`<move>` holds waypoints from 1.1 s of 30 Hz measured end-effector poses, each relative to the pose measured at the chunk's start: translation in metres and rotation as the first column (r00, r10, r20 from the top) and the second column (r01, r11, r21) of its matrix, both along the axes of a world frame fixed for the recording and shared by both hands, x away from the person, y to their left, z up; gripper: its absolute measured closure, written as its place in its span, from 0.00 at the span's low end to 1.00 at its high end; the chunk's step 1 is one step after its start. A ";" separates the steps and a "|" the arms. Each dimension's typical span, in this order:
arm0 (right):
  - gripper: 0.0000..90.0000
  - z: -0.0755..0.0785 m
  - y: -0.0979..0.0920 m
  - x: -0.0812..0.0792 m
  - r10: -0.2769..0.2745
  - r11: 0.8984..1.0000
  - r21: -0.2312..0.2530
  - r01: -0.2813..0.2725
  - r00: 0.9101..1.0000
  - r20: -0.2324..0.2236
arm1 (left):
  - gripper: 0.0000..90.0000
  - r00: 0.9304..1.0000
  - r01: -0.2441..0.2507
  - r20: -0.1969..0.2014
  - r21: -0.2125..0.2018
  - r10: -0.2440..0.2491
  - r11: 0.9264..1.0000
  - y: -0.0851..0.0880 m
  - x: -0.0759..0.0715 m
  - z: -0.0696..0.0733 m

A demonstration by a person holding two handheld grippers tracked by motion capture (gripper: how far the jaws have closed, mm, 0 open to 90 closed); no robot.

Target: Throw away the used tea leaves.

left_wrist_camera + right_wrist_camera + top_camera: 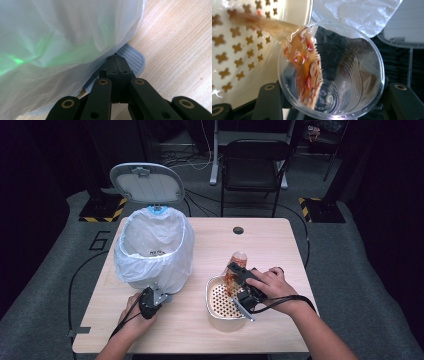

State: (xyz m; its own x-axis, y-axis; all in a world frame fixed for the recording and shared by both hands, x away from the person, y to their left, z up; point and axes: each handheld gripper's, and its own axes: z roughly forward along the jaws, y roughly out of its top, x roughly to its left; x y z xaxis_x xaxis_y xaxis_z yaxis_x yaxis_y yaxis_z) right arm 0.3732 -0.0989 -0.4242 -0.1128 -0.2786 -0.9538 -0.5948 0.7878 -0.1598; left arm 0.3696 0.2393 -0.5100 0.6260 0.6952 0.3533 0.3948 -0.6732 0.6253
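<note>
Cup [342, 82]: clear thin plastic, clamped across its body between the right gripper [332, 105] jaws, tipped mouth-down toward the strainer [220, 301].
Contents: reddish liquid with soft bits streaming over the rim onto the perforated plate.
Handling: likely light and getting lighter as it empties; walls look flexible, so a hard squeeze could buckle them; wet rim probably slippery.
Where to hold: mid-body, as now, well below the rim.
Left gripper [117, 75]: jaws shut with nothing between them, tips resting on the bin's grey pedal [133, 60], under the white liner [155, 247].
Place: strainer sits on the worktop [280, 245], just right of the bin.
</note>
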 end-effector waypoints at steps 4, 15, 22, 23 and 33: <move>0.45 -0.003 0.001 -0.003 0.024 0.994 -0.108 -0.008 0.989 0.146 | 1.00 1.000 0.000 -0.001 0.000 0.000 1.000 0.000 0.000 0.000; 0.45 -0.012 -0.007 -0.016 0.068 0.988 -0.155 -0.017 0.942 0.330 | 1.00 1.000 0.001 0.004 -0.002 -0.001 1.000 0.000 0.000 0.000; 0.45 -0.010 -0.009 -0.019 0.071 0.986 -0.168 -0.011 0.932 0.354 | 1.00 1.000 0.004 -0.002 -0.001 -0.004 1.000 0.000 0.000 0.000; 0.45 -0.010 -0.009 -0.019 0.071 0.986 -0.168 -0.011 0.932 0.354 | 1.00 1.000 0.004 -0.002 -0.001 -0.004 1.000 0.000 0.000 0.000; 0.45 -0.008 -0.008 -0.019 0.073 0.986 -0.168 -0.014 0.934 0.349 | 1.00 1.000 -0.004 -0.007 -0.012 0.004 1.000 0.000 0.000 -0.001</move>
State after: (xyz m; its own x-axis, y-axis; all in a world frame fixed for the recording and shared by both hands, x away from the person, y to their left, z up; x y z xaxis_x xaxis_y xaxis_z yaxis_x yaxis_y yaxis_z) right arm 0.3544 -0.1068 -0.4325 0.2380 -0.4273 -0.8722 -0.5102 0.7091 -0.4866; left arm 0.3691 0.2388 -0.5107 0.6259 0.7017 0.3404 0.4016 -0.6642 0.6306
